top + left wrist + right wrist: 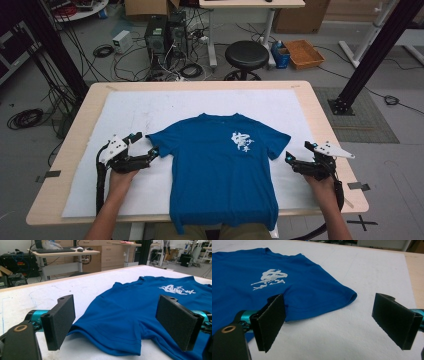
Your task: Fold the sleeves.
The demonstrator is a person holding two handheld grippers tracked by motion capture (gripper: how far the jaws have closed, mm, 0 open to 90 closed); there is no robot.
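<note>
Currently both my left tongs (142, 144) and right tongs (296, 151) stand wide and empty beside the sleeves of the blue T-shirt (220, 165) lying flat on the counter (320, 107); a shallow pinch could catch only the top layer and bunch the fabric.

Bare white sheet (150, 107) is left free beyond and beside the blue T-shirt (220, 170) — passage there is blocked by nothing; only the sleeves lie just ahead of the left gripper (145, 145) and right gripper (297, 152), both wide open
</note>
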